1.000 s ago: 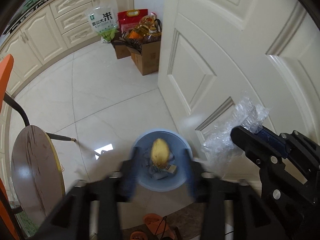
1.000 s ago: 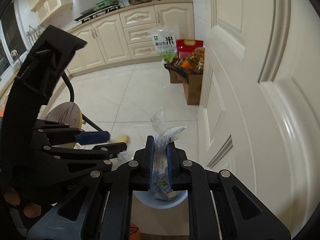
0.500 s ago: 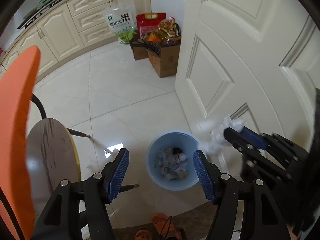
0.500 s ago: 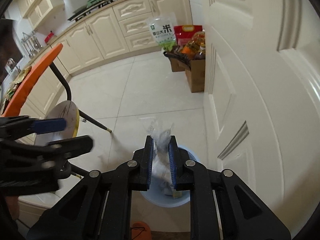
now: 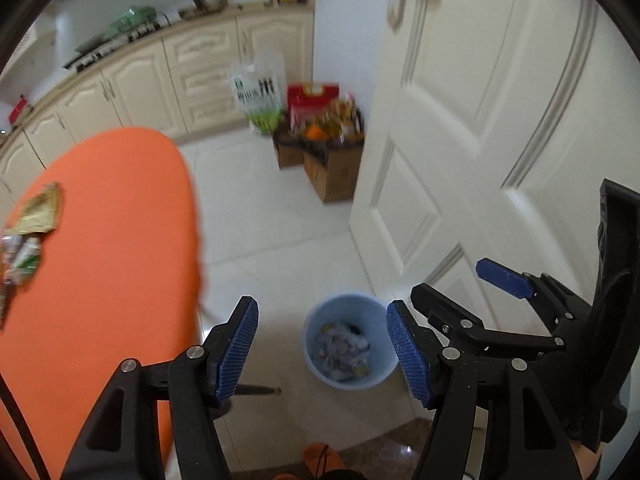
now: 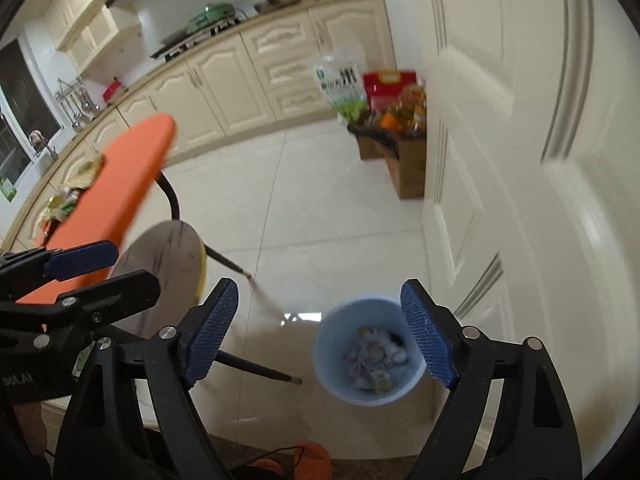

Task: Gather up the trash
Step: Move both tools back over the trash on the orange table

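A light blue trash bin (image 5: 374,312) with crumpled trash inside stands on the white tile floor by the door; it also shows in the right wrist view (image 6: 334,368). My left gripper (image 5: 322,350) is open and empty, high above the bin. My right gripper (image 6: 320,334) is open and empty, also above the bin, and shows at the right of the left wrist view (image 5: 460,292). Wrappers (image 5: 30,228) lie on the orange table (image 5: 108,248) at the left; they also show in the right wrist view (image 6: 70,188).
A white panelled door (image 5: 480,140) stands close on the right. A round stool (image 6: 168,256) with dark legs sits under the orange table. Cardboard boxes with groceries (image 5: 324,148) stand against the far cabinets (image 5: 160,84). Orange slippers (image 6: 296,460) lie at the bottom.
My right gripper opened and let go of the clear plastic bag, which is now out of its jaws. Both grippers rose, so the orange table top came into view.
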Tool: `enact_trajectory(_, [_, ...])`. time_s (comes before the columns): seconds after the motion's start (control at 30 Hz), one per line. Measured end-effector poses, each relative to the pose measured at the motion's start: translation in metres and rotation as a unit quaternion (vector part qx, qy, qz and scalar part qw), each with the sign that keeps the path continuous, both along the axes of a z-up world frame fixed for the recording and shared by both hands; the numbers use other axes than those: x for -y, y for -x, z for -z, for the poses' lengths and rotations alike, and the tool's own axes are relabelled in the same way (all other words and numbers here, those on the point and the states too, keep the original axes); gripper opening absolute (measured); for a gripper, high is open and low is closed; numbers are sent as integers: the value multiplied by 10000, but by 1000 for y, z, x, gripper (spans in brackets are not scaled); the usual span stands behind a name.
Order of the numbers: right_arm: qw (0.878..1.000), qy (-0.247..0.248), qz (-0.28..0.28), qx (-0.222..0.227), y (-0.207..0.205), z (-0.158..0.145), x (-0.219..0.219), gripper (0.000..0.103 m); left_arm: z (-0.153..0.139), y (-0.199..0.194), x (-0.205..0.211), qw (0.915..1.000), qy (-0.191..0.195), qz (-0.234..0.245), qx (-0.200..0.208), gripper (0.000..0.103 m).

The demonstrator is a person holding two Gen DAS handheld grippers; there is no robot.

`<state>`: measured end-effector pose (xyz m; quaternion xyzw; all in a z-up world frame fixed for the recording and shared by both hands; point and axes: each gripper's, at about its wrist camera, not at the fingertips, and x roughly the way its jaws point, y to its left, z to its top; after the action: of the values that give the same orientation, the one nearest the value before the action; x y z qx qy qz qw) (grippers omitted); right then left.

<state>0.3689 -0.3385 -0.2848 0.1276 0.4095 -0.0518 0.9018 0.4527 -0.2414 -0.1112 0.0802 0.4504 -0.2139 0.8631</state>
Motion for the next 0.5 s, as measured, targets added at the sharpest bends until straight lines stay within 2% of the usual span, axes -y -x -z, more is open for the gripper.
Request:
enact_trajectory(0.03, [9999, 68, -27, 108, 1, -13, -10, 86, -10, 5, -12, 9999, 92, -45, 108, 67])
enact_trajectory(0.1, [9990, 299, -66, 317, 1, -42, -35, 99, -34, 18, -44, 9985, 287, -217, 408, 73])
enact_trajectory(0.2, [9960, 490, -376, 650, -7, -79, -78, 103, -60, 30, -95, 9938, 407, -555, 877, 80])
enact_trajectory(0.27, [9932, 551, -653, 793, -18, -98, -111, 103, -72, 35, -134, 9887, 390, -829, 1190, 90])
enact_trajectory(0.37, [9875, 758, -1072, 869, -41, -117, -165, 103, -76, 32, -200, 9779, 122, -1375, 1573, 93])
enact_trajectory(0.47, [9818, 888, -1444, 860, -67, -121, -215, 103, -65, 18, -256, 9711, -16, -1788, 1578, 94])
enact_trajectory(0.5, [9796, 930, -1559, 864, -76, -120, -233, 103, -60, 11, -280, 9668, -27, -2059, 1512, 94])
